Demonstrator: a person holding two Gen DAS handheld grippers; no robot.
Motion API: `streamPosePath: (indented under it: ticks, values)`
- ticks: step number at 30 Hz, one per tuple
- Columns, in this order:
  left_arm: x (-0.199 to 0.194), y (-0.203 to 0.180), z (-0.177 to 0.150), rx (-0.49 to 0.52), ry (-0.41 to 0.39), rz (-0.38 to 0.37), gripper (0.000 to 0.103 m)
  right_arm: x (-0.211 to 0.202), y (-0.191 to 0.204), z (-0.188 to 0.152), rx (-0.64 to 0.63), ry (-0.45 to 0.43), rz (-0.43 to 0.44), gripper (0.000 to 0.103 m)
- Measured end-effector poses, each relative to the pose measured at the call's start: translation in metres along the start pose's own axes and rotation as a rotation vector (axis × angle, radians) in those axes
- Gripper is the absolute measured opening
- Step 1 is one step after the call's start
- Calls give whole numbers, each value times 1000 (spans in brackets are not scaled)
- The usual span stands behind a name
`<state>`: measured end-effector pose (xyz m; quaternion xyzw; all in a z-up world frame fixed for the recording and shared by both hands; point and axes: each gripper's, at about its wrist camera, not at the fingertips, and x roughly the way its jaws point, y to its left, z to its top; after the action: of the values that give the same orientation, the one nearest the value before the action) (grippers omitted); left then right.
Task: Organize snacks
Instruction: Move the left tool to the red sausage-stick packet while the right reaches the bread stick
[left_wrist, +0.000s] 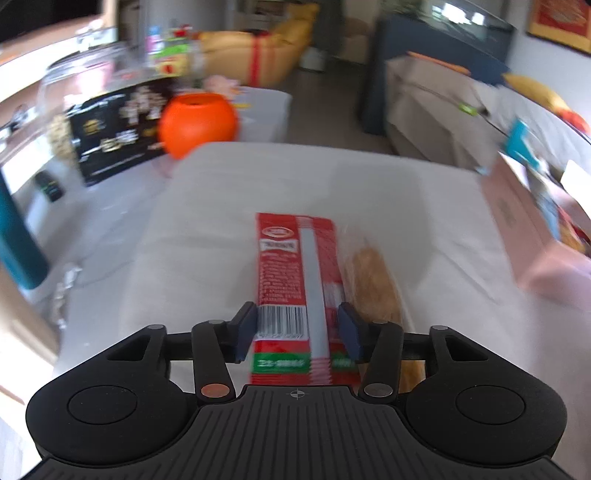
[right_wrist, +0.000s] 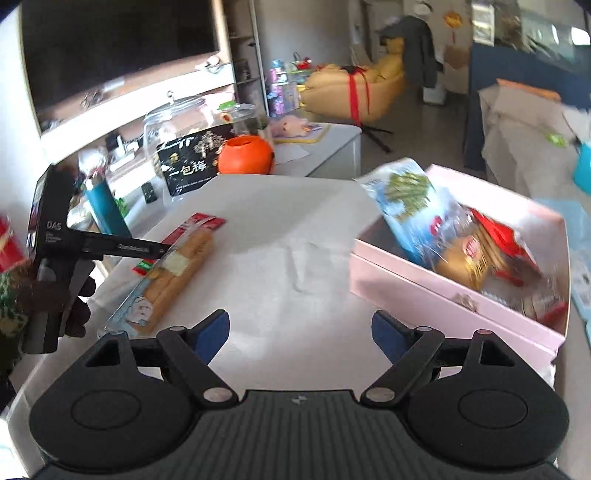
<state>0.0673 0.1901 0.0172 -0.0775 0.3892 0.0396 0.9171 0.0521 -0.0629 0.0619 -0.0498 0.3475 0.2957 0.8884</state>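
Left gripper (left_wrist: 297, 328) clamps the red packet (left_wrist: 291, 266) on the table (left_wrist: 229, 192). Right gripper (right_wrist: 300, 330) is wide and empty beside the pink box (right_wrist: 413, 280).

Large dark flat television screen (right_wrist: 118, 40) on pale wall, yellow padded armchair (right_wrist: 354, 86) tied with red ribbon, grey-brown tiled floor (right_wrist: 413, 129), long dark blue cabinet (right_wrist: 524, 74), soft daylight
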Motion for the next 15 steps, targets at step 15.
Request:
streamPosePath:
  ticks: [15]
  values:
    - [-10,-60,-27,100,34,-126,51,30,3,0,104,60,40,84]
